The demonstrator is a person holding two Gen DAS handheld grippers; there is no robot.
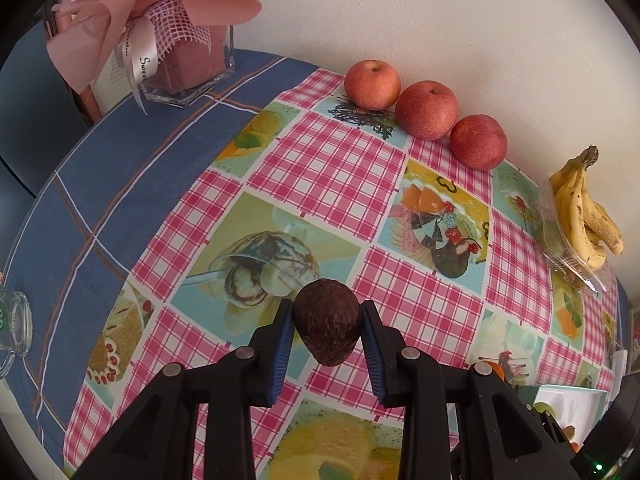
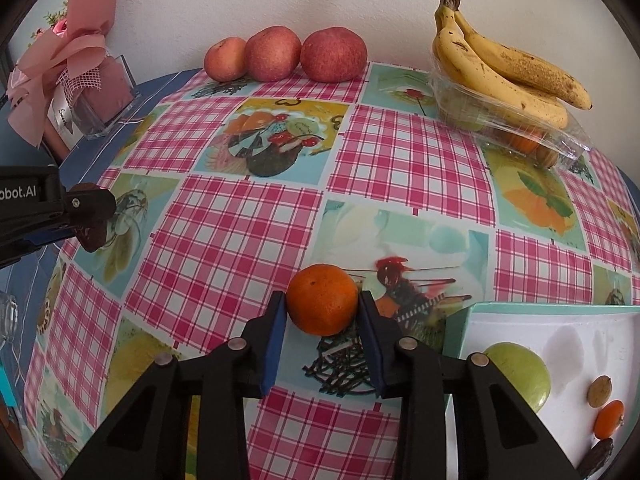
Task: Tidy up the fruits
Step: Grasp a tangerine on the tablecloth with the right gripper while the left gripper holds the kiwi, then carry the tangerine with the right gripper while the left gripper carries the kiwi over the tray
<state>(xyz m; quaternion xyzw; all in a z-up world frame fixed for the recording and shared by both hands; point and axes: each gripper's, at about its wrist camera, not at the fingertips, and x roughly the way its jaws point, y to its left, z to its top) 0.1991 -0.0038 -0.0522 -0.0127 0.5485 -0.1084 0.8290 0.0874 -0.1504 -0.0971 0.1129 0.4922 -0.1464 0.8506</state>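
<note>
My left gripper [image 1: 326, 316] is shut on a dark brown avocado [image 1: 326, 322], held above the checked tablecloth; it also shows at the left edge of the right wrist view, the avocado [image 2: 92, 236] sticking out below its fingers. My right gripper [image 2: 322, 308] is shut on an orange mandarin [image 2: 322, 304] just above the cloth. Three red apples [image 1: 426, 109] sit in a row against the wall. A banana bunch [image 2: 500, 68] lies on a clear plastic punnet [image 2: 560, 136]. A white box [image 2: 568, 340] at the lower right holds a green apple [image 2: 524, 376] and small fruits.
A glass vase with a pink-wrapped bouquet [image 1: 160, 36] stands at the back left on the blue cloth. A glass mug [image 1: 14, 320] sits at the left table edge. The wall [image 1: 440, 20] runs right behind the apples and bananas.
</note>
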